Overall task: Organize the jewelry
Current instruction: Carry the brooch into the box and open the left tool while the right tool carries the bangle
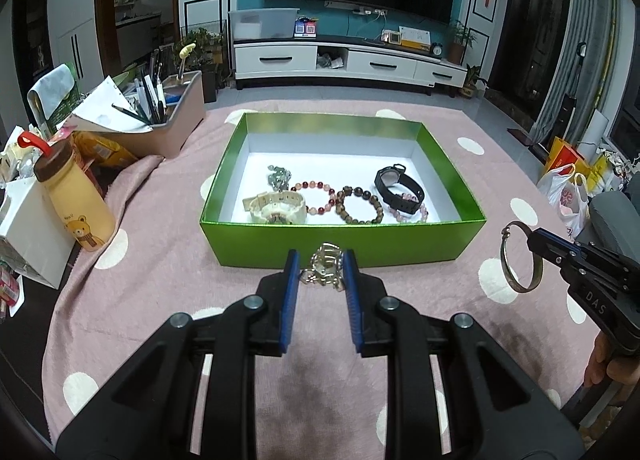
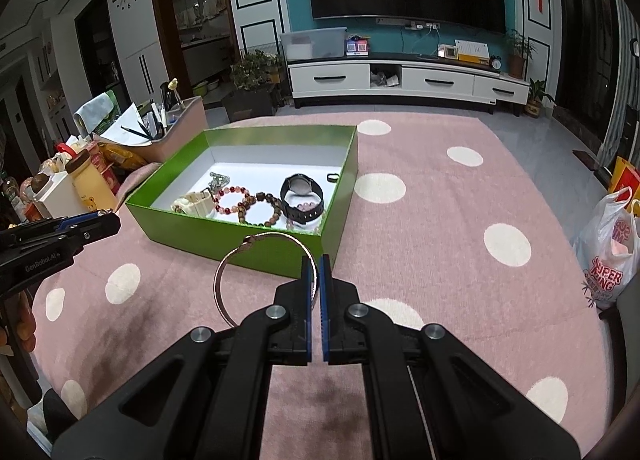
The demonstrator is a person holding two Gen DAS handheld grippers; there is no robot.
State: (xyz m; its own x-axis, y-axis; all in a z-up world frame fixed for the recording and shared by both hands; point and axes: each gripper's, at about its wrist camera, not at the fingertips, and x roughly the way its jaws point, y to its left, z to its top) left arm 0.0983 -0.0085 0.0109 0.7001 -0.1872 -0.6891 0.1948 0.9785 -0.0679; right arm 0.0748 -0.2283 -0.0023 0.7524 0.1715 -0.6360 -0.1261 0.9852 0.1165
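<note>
Blue-padded jaws of the left gripper [image 1: 321, 265] pinch a pale metal hair claw [image 1: 323, 269] just above the pink spotted cloth [image 1: 160, 220] on the tabletop, close to the near wall of a green box [image 1: 344, 242]. To its right, the right gripper [image 2: 318, 274] has its jaws pressed onto the rim of a thin metal bangle [image 2: 240, 260], held upright clear of the cloth. Inside the box lie a cream watch [image 1: 276, 206], two bead bracelets [image 1: 316, 196], a black watch [image 1: 398, 184] and a pale green necklace [image 1: 278, 176]. Left of the box stands a bear-print bottle [image 1: 74, 196].

surface: pink dotted tablecloth [image 1: 168, 220] | on it: green box [image 1: 344, 244], bear bottle [image 1: 76, 200], pen organizer [image 1: 168, 120]
</note>
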